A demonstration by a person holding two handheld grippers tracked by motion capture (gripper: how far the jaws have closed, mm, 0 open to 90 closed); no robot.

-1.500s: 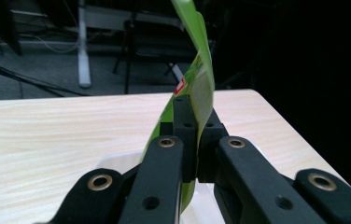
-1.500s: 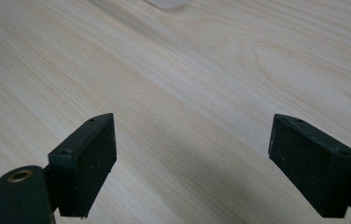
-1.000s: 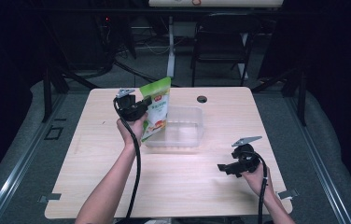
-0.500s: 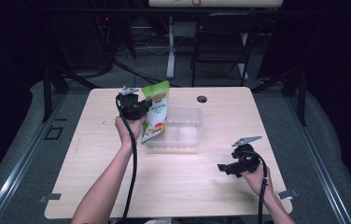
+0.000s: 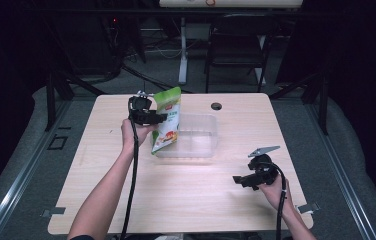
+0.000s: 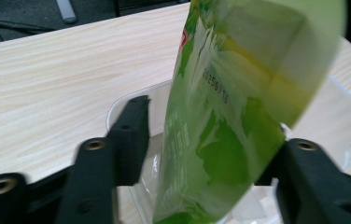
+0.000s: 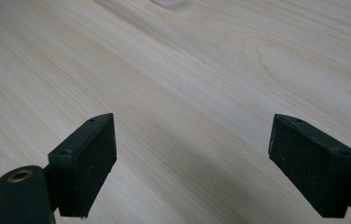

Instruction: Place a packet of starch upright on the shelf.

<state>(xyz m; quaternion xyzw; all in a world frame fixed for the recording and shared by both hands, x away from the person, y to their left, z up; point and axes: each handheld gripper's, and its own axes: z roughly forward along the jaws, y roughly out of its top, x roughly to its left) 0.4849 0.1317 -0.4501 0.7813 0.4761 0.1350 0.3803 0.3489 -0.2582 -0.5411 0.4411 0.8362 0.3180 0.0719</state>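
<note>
We counted one green pouch [image 5: 167,120], one clear plastic tray [image 5: 198,137], and two grippers on one wooden table [image 5: 191,200].

The tray sat at the table's middle, toward the far side, with bare wood all around it and a small dark hole [image 5: 216,106] in the tabletop behind it. The near half of the table lay open.

Our left gripper [image 5: 148,117] hung above the tray's left end. In the left gripper view the pouch [image 6: 239,116] stood between its two jaws, tilted, its lower end over the tray [image 6: 131,100]; a gap showed at the left jaw, so we could not tell whether the jaws truly gripped it.

Our right gripper [image 5: 248,177] sat low over the table's near right part, well apart from the tray, its jaws spread wide with nothing between them but bare wood [image 7: 187,93].
</note>
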